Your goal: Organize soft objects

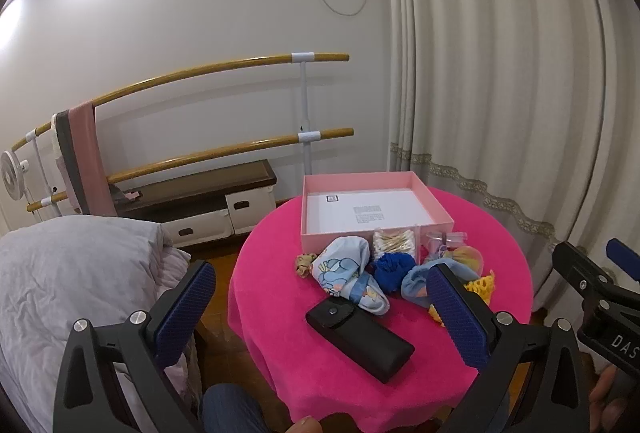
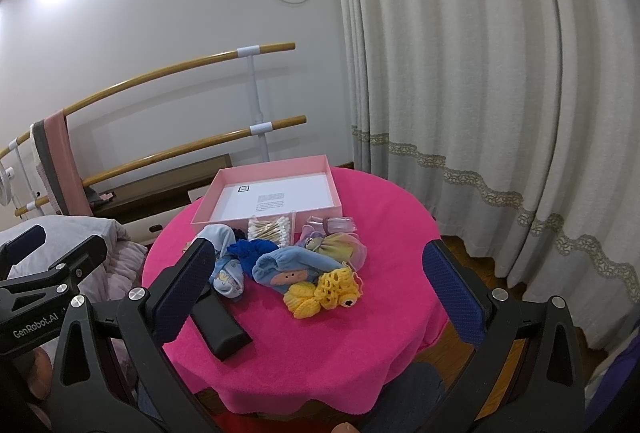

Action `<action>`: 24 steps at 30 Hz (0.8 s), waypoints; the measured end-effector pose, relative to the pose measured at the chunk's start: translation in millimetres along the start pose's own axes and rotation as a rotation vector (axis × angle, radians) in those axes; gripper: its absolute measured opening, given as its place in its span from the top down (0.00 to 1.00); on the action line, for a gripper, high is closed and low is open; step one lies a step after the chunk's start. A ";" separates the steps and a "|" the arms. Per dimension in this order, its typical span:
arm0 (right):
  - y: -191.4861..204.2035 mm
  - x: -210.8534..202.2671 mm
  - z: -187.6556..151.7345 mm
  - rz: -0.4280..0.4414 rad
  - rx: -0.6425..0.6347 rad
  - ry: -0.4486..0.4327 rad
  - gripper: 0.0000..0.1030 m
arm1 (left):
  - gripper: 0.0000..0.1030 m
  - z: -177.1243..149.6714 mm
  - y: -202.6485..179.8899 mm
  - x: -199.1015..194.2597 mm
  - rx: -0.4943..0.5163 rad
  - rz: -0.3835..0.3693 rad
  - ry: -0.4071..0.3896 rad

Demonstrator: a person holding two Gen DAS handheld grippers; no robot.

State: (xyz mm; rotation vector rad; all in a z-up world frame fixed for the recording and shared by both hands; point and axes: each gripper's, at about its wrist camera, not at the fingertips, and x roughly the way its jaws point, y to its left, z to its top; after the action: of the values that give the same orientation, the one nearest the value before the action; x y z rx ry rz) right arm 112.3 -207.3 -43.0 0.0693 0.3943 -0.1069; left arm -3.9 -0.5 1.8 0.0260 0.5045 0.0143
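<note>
A pile of soft things lies on the round pink table (image 1: 320, 361) (image 2: 360, 345) in front of an open pink box (image 1: 362, 207) (image 2: 276, 193): a pale blue cartoon cloth (image 1: 344, 269) (image 2: 224, 273), a dark blue knit (image 1: 394, 269) (image 2: 250, 251), a light blue sock (image 2: 296, 265), a yellow crochet piece (image 2: 324, 293) and a pastel scrunchie (image 2: 340, 247). My left gripper (image 1: 320, 317) is open, held above the table's near edge. My right gripper (image 2: 320, 297) is open, also held back from the pile. Both hold nothing.
A black case (image 1: 360, 341) (image 2: 218, 321) lies on the near left of the table. A clear box of cotton swabs (image 1: 394, 243) (image 2: 268, 229) stands by the pink box. A bed (image 1: 72, 293) is left, curtains (image 1: 520, 73) right.
</note>
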 end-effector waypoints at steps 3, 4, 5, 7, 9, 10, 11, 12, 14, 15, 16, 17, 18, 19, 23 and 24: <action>-0.3 0.1 -0.1 0.000 0.000 0.001 0.00 | 0.00 -0.7 0.0 0.1 0.000 0.000 0.000; -0.4 0.0 -0.4 0.000 0.001 0.001 0.00 | 0.00 -1.0 0.0 0.1 0.000 0.001 0.000; 0.0 1.6 -0.8 0.000 0.001 0.005 0.00 | 0.00 -1.4 0.0 0.1 0.001 0.002 0.000; -0.4 5.0 -2.2 0.001 0.001 0.015 0.00 | 0.00 -1.7 -0.5 3.1 0.005 0.009 0.005; -2.1 9.7 -3.7 0.001 0.003 0.029 0.00 | 0.00 -2.7 -0.3 8.7 0.004 0.015 0.016; -3.1 12.1 -4.7 0.001 0.005 0.034 0.00 | 0.00 -3.4 -0.2 12.4 0.005 0.016 0.025; -4.6 15.5 -5.5 0.000 0.007 0.043 0.00 | 0.00 -4.2 -0.5 16.6 0.006 0.016 0.035; -5.3 20.9 -6.3 -0.002 0.008 0.053 0.00 | 0.00 -5.0 -0.6 20.6 0.008 0.017 0.042; -6.3 29.3 -8.8 -0.001 0.006 0.071 0.00 | 0.00 -5.7 -0.6 30.0 0.009 0.015 0.060; -6.5 34.0 -10.4 0.001 0.005 0.080 0.00 | 0.00 -5.7 -0.8 34.2 0.011 0.013 0.066; -6.3 38.8 -12.2 0.004 0.002 0.088 0.00 | 0.00 -6.0 -1.1 38.0 0.013 0.011 0.071; -6.2 44.4 -13.7 0.005 -0.003 0.099 0.00 | 0.00 -6.5 -0.9 43.3 0.018 0.010 0.076; -5.9 49.0 -15.9 0.002 -0.006 0.107 0.00 | 0.00 -6.8 -0.7 47.9 0.021 0.010 0.080; -6.3 54.0 -17.6 0.000 -0.008 0.117 0.00 | 0.00 -7.9 0.0 52.9 0.022 0.013 0.084; -10.1 79.4 -27.5 -0.008 -0.010 0.168 0.00 | 0.00 -14.1 8.3 82.2 0.005 0.015 0.126; -12.4 85.8 -30.6 -0.007 -0.005 0.184 0.00 | 0.00 -15.1 9.2 89.5 0.001 0.013 0.140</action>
State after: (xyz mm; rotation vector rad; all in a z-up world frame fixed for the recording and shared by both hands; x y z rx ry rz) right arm 177.9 -224.7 -105.0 0.0732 0.5787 -0.1070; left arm 67.1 10.8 -54.5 0.0297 0.6446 0.0285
